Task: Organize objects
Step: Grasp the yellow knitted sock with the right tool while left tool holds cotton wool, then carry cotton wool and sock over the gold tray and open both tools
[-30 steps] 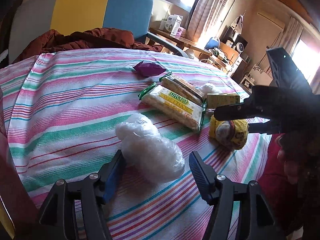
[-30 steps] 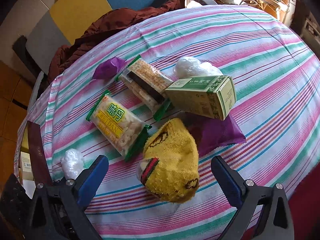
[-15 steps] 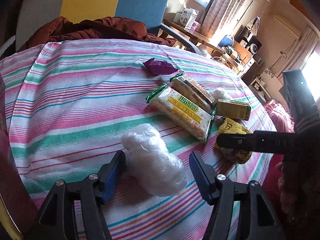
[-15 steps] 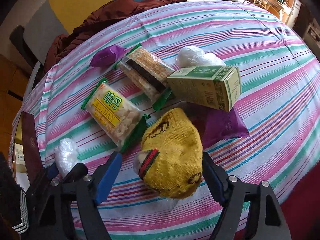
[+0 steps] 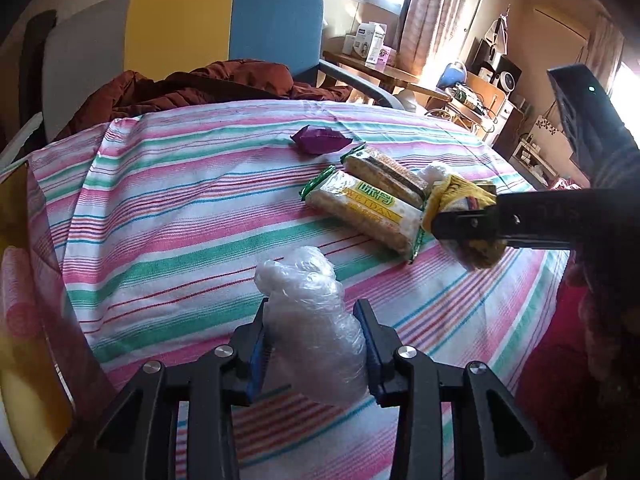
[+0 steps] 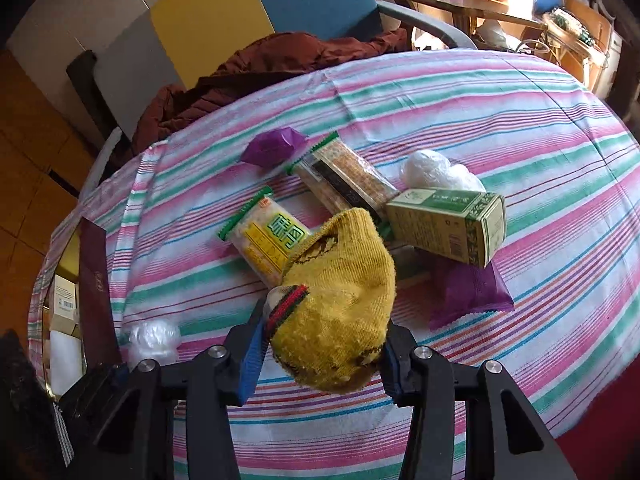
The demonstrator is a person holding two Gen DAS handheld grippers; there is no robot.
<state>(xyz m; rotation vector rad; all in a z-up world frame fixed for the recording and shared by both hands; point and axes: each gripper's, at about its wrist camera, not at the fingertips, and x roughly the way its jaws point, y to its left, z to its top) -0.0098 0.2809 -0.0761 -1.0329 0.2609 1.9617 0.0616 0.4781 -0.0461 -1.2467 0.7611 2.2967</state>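
Left tongs (image 5: 314,346) pinching crumpled clear plastic bag (image 5: 310,312), blue pads pressed into both sides, bag near front-left edge of bench (image 5: 168,216) covered in pink-green-white striped cloth. Right tongs (image 6: 322,354) clamped on yellow knitted sock (image 6: 340,300) with red-green-black cuff band, sock toe pointing away toward the landmark: green-and-cream cardboard carton (image 6: 450,226) lying on its side mid-bench. Sock just front-left of carton, overlapping end of yellow-labelled rice cracker pack (image 6: 266,240) with green crimped ends; cannot tell whether sock is lifted clear of cloth. Same sock visible from left wrist view, held in right tongs (image 5: 472,226) at bench's right side, apparently off the cloth. Second snack pack, brown-and-orange wrapper with green ends (image 6: 344,178), left of carton and touching its near corner area. Second clear plastic wad (image 6: 434,170) just behind carton. Flat purple foil pouch (image 6: 470,294) in front of carton, partly under it. Crumpled purple wrapper (image 6: 274,148) well left-behind carton, beside brown-orange pack's far end. Maroon padded jacket (image 5: 200,88) piled on chair with grey, yellow and blue back (image 5: 180,24), beyond bench's far edge.
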